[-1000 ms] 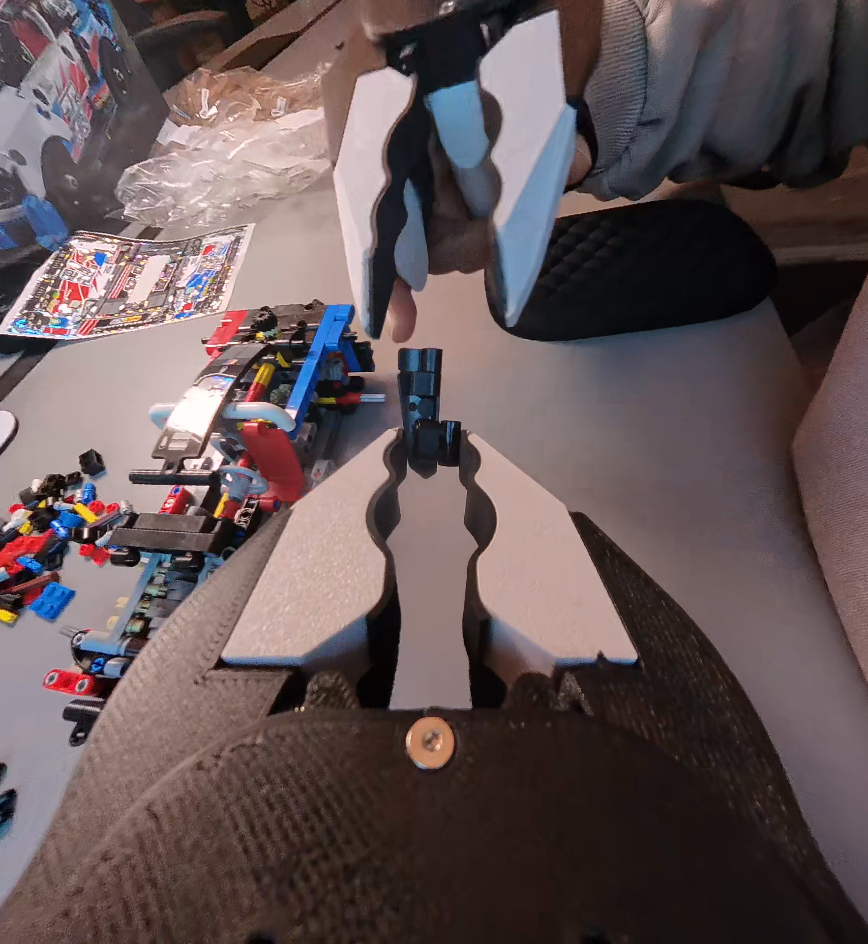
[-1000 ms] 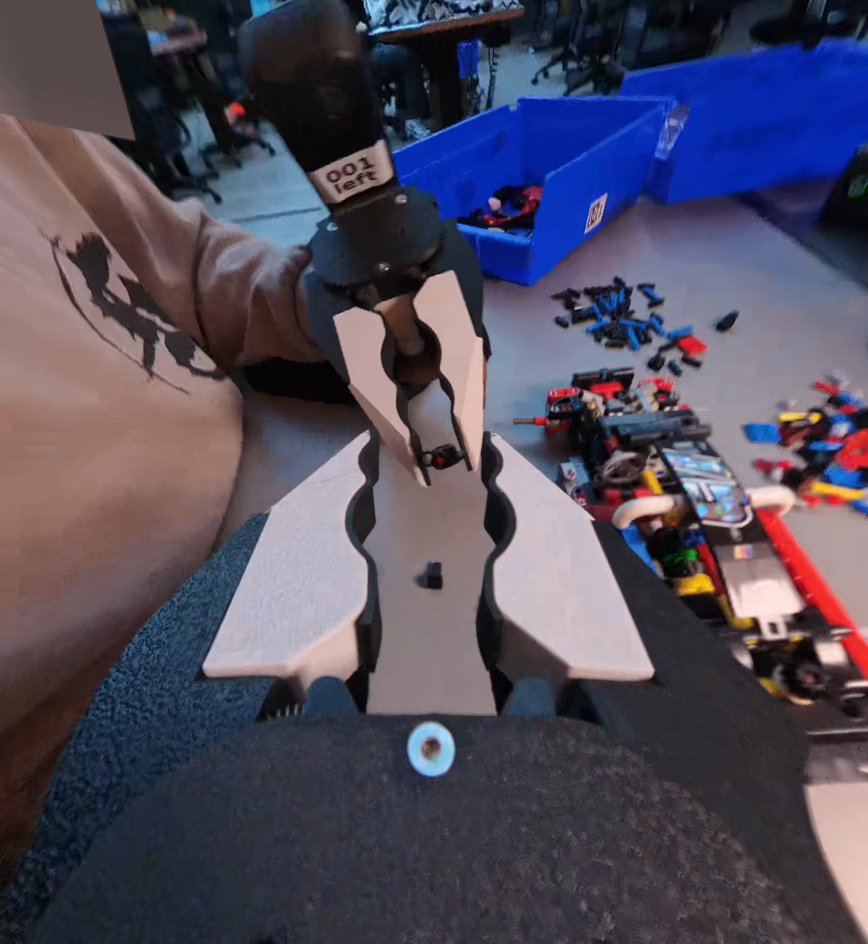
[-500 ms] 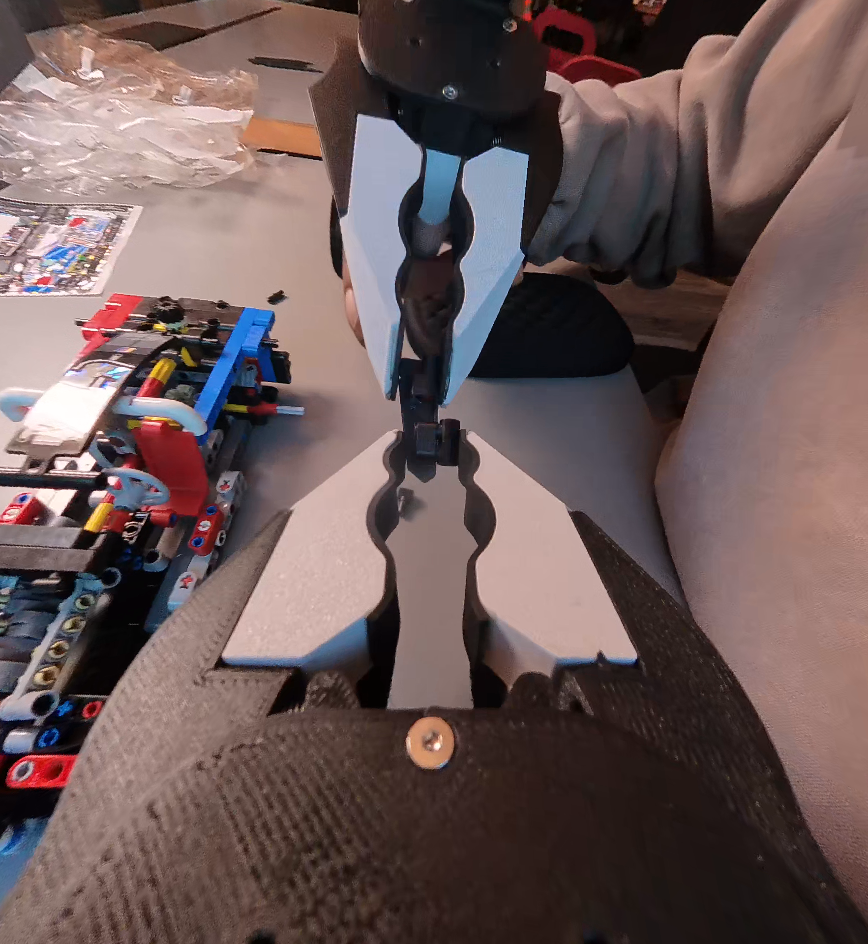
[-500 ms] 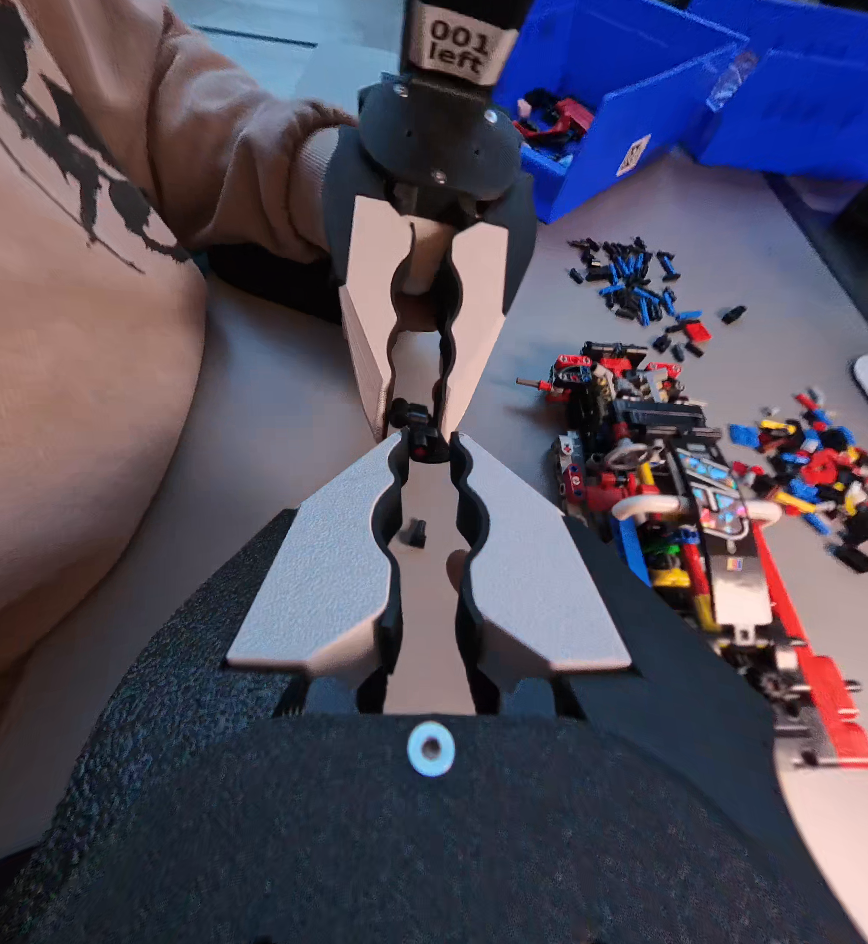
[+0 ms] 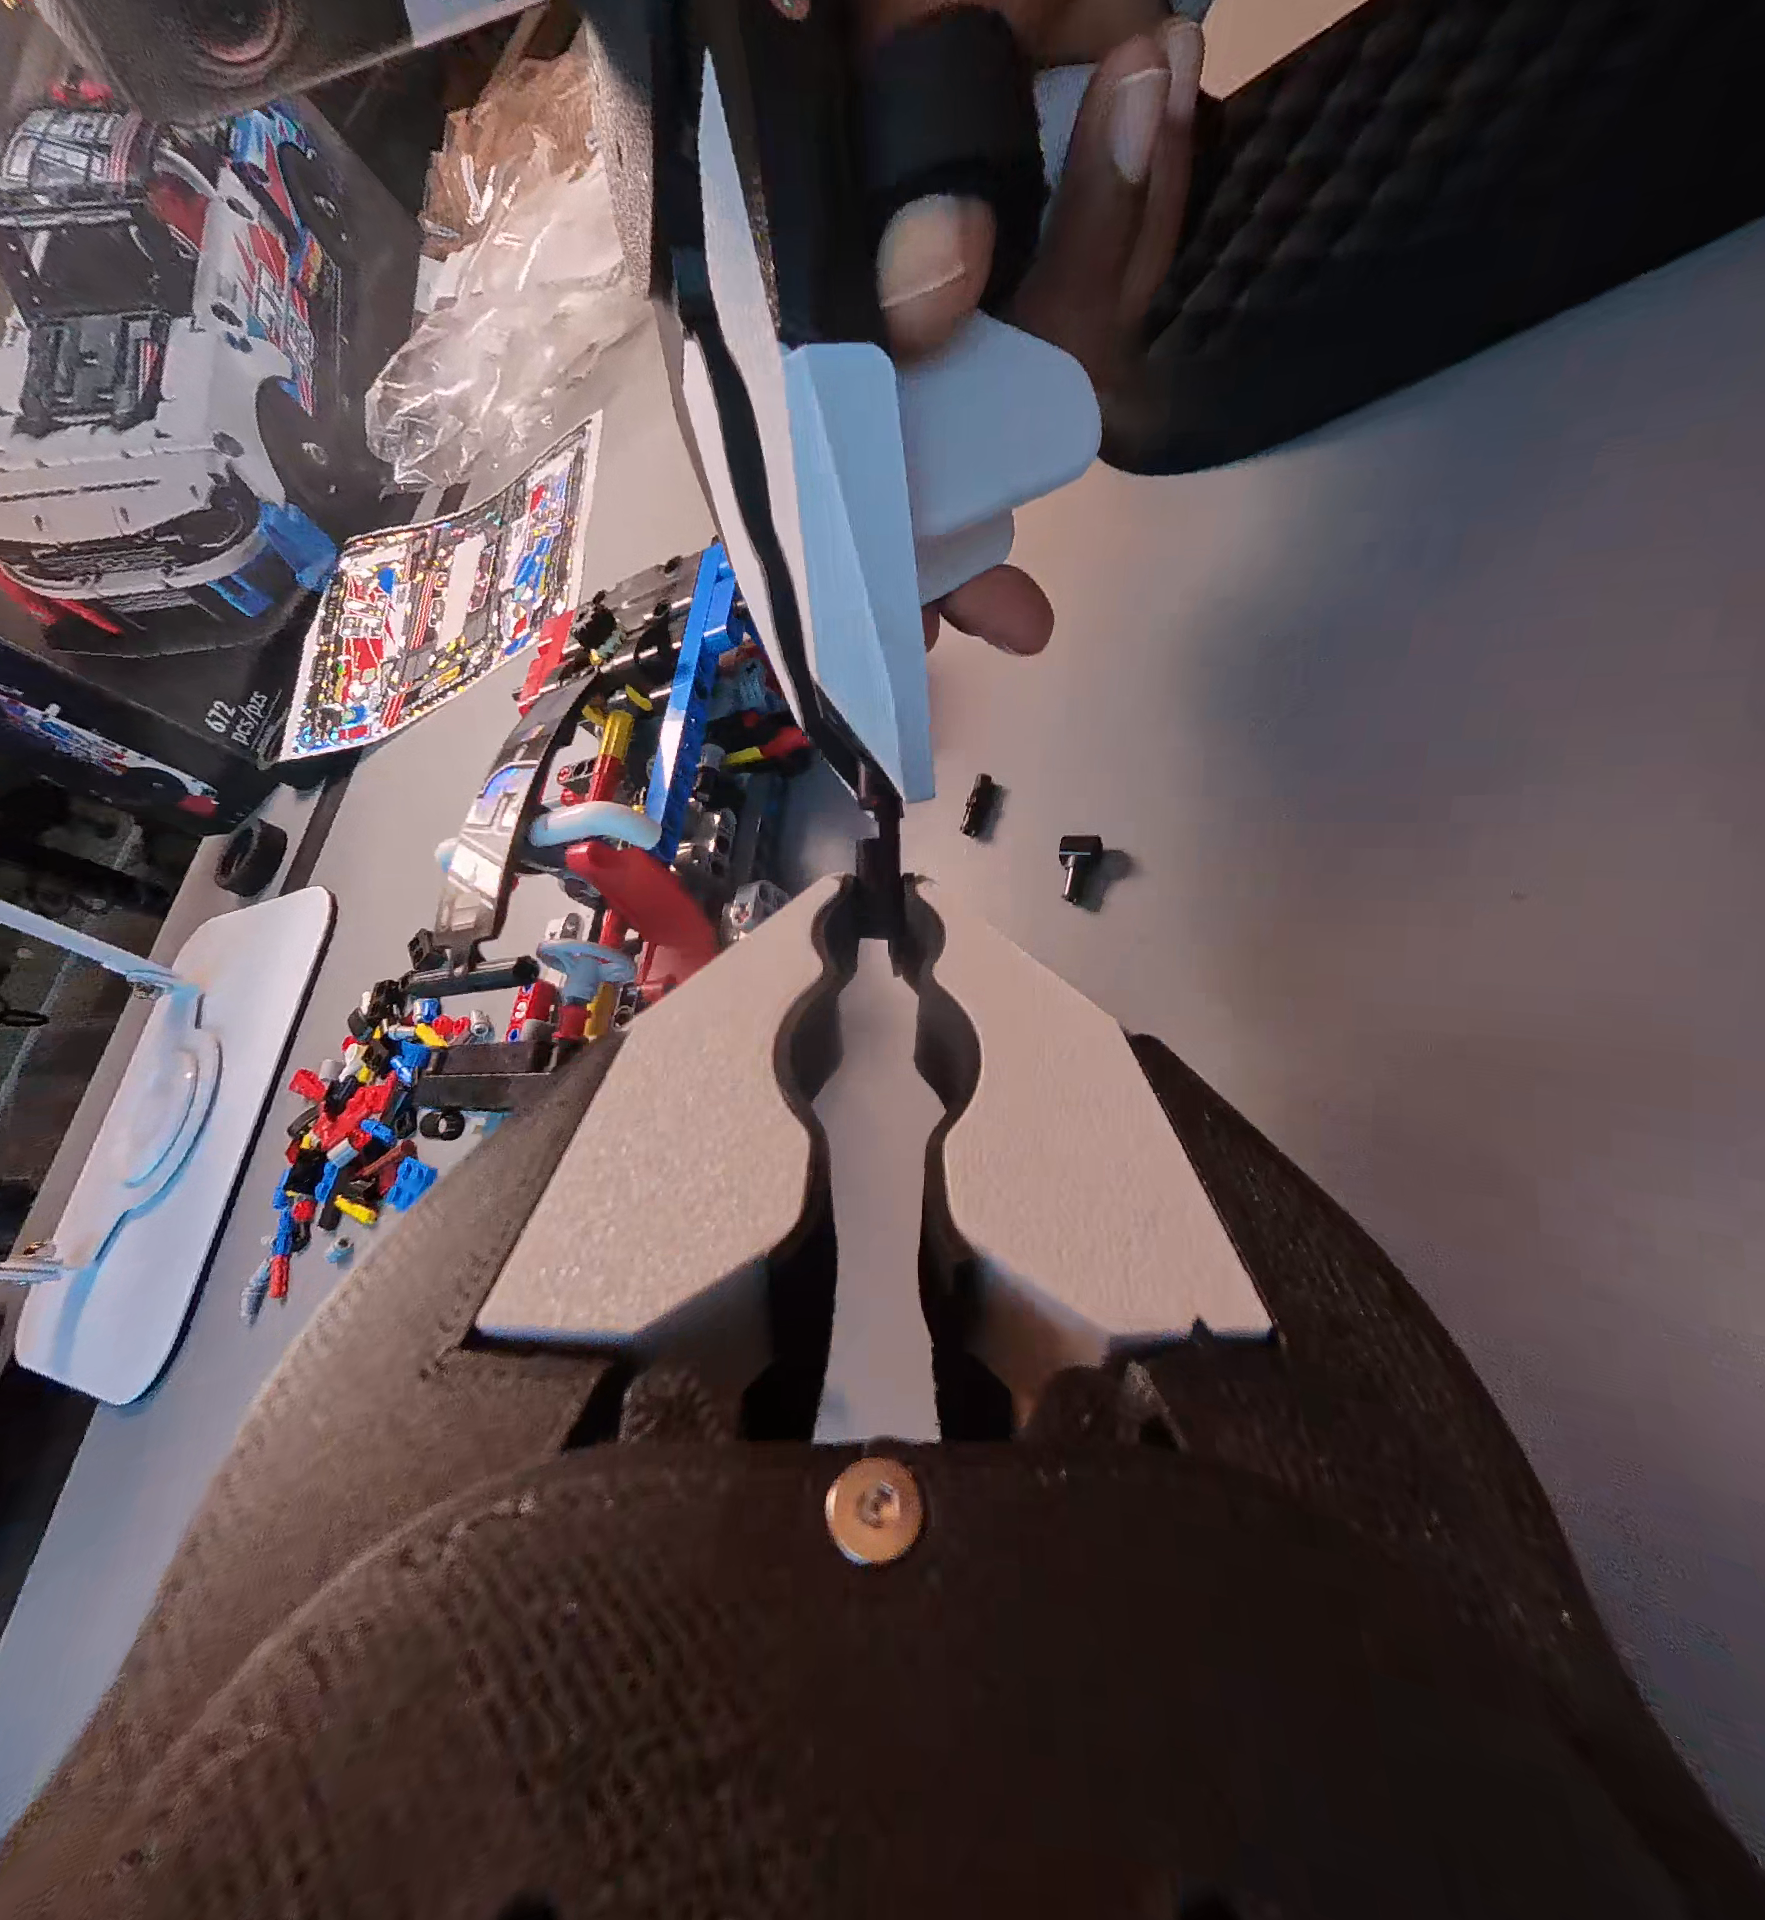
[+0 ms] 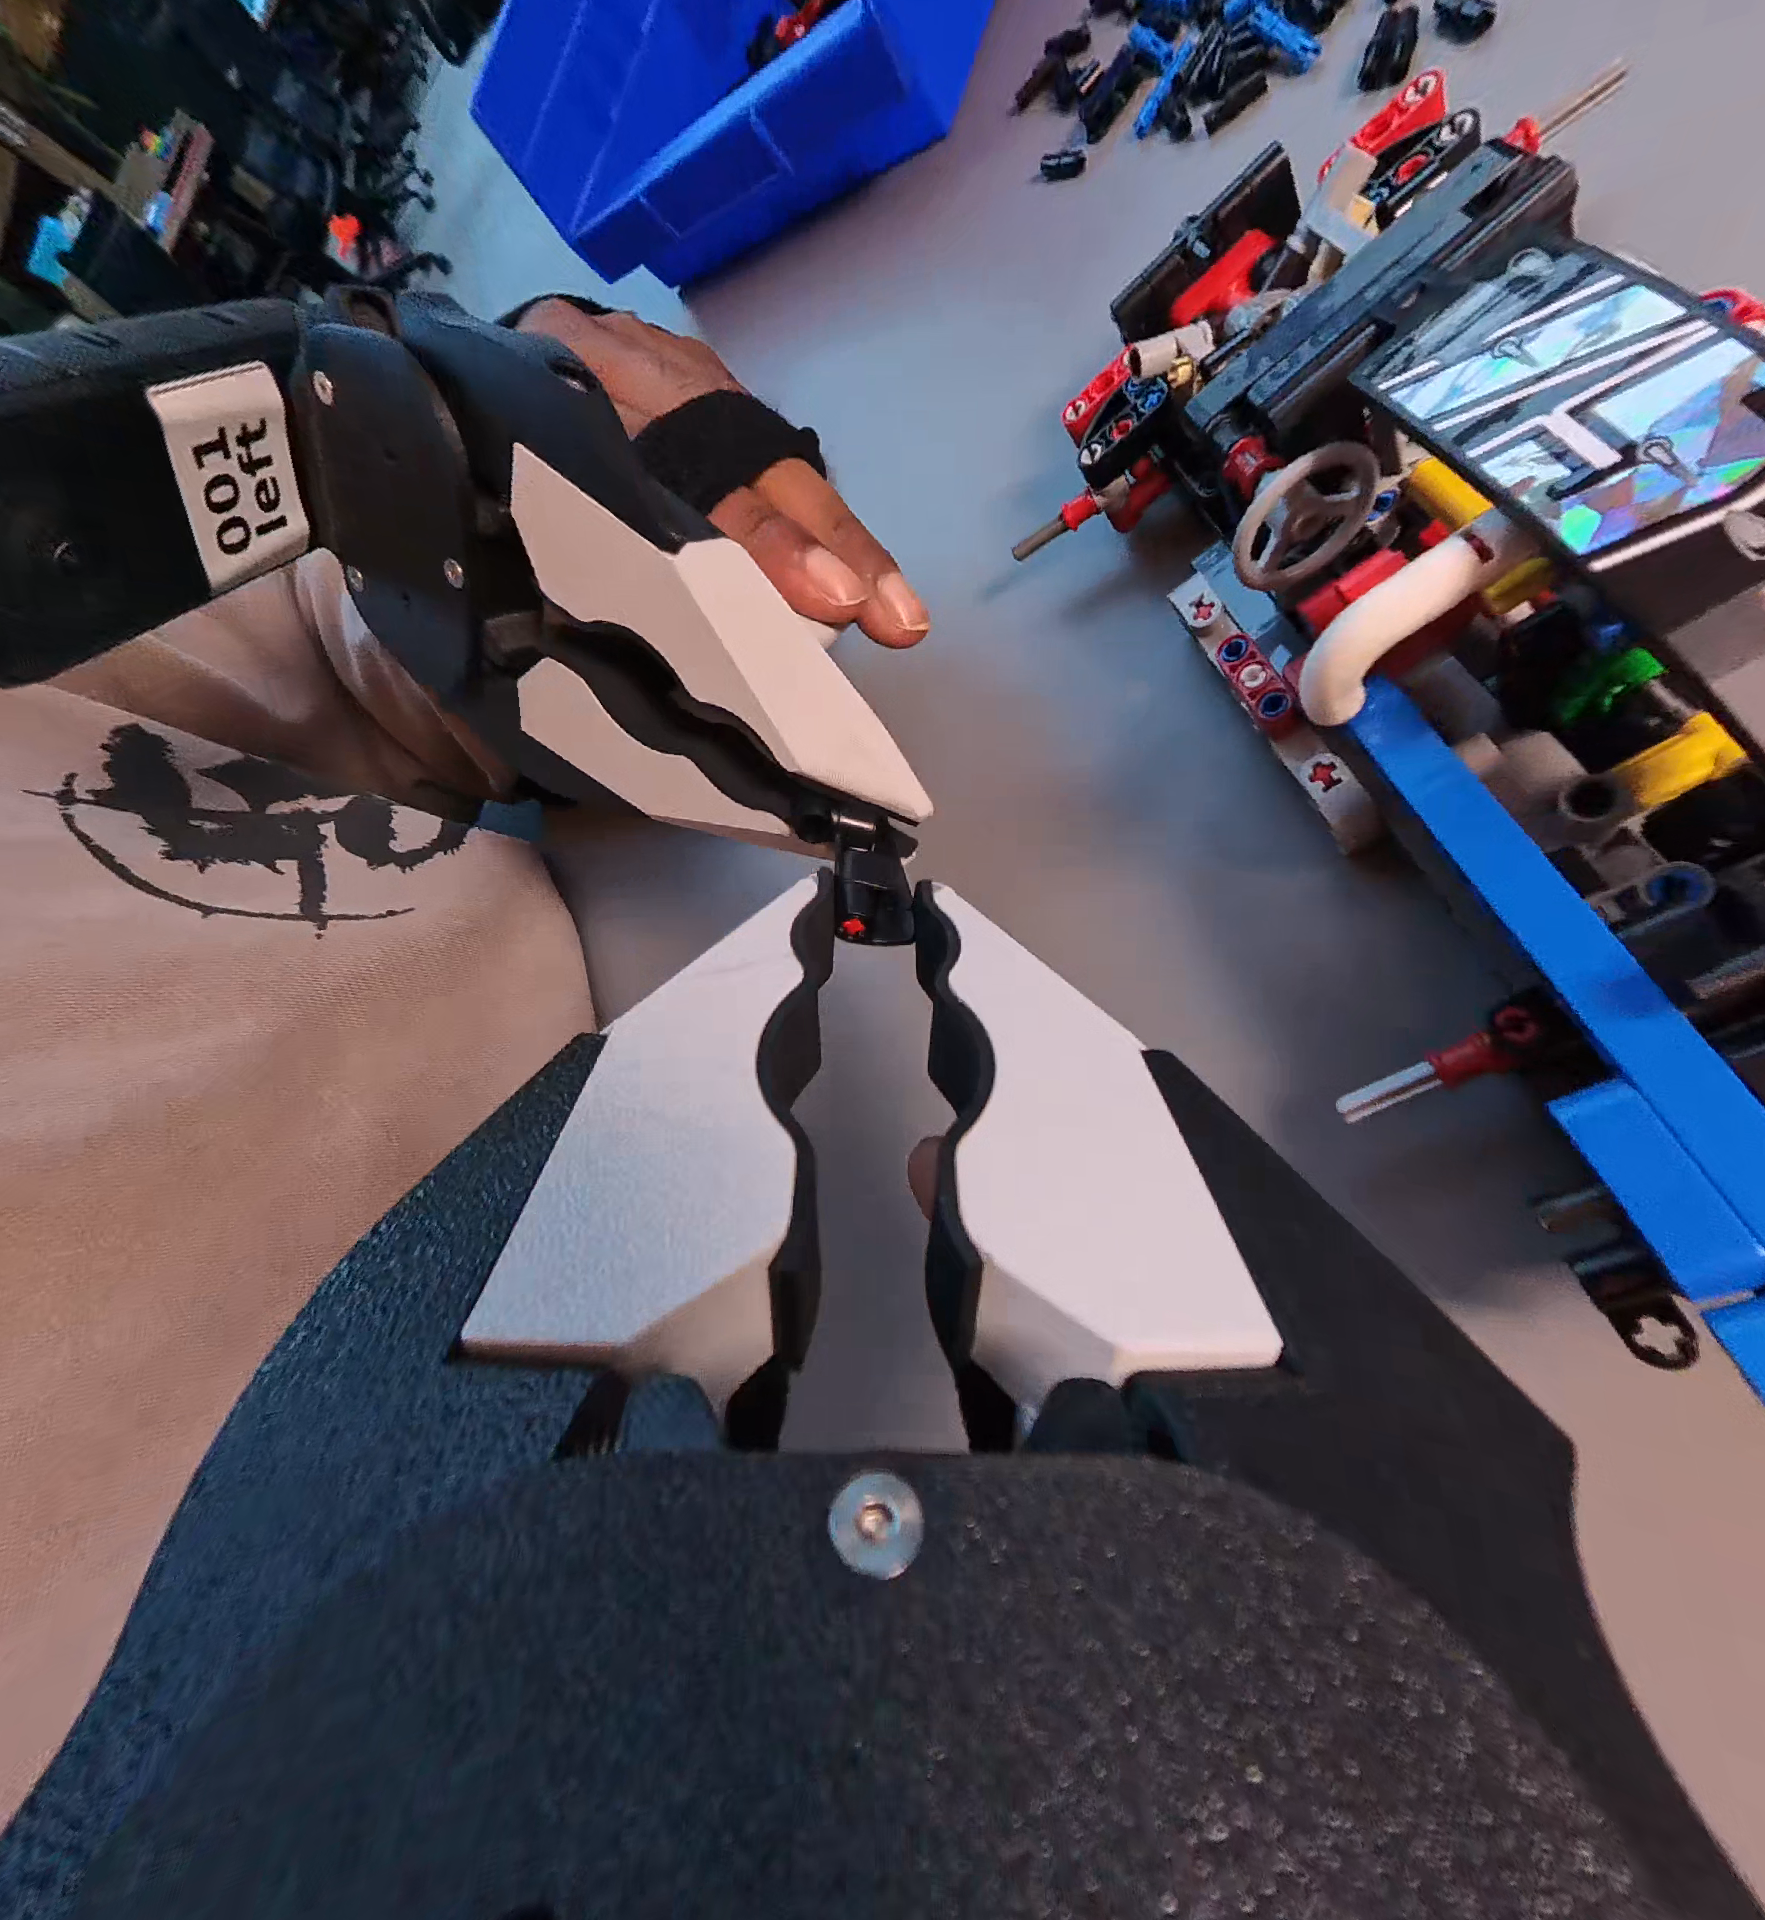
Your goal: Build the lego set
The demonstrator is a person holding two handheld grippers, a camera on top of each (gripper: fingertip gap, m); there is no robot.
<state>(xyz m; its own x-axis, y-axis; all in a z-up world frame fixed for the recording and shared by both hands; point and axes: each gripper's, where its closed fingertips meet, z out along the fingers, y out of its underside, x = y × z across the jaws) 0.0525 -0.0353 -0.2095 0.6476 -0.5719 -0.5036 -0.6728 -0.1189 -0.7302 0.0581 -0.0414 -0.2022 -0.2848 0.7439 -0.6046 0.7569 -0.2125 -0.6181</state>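
You've swung both grippers sideways since a second ago, right gripper and left gripper each still pinching the black connector mid-air beside the car, so the join looks nearly seated.

L gripper tips pinched nearly together on a small black piece; seen from the right wrist view it comes in from the left, lying on its side, person's hand wrapped on the handle, fingers stretched along the upper finger plate. R gripper tips also closed on a small black piece, meeting L gripper tip to tip above the table. In the left wrist view R gripper reaches down from above, fingertips curled at its trigger.
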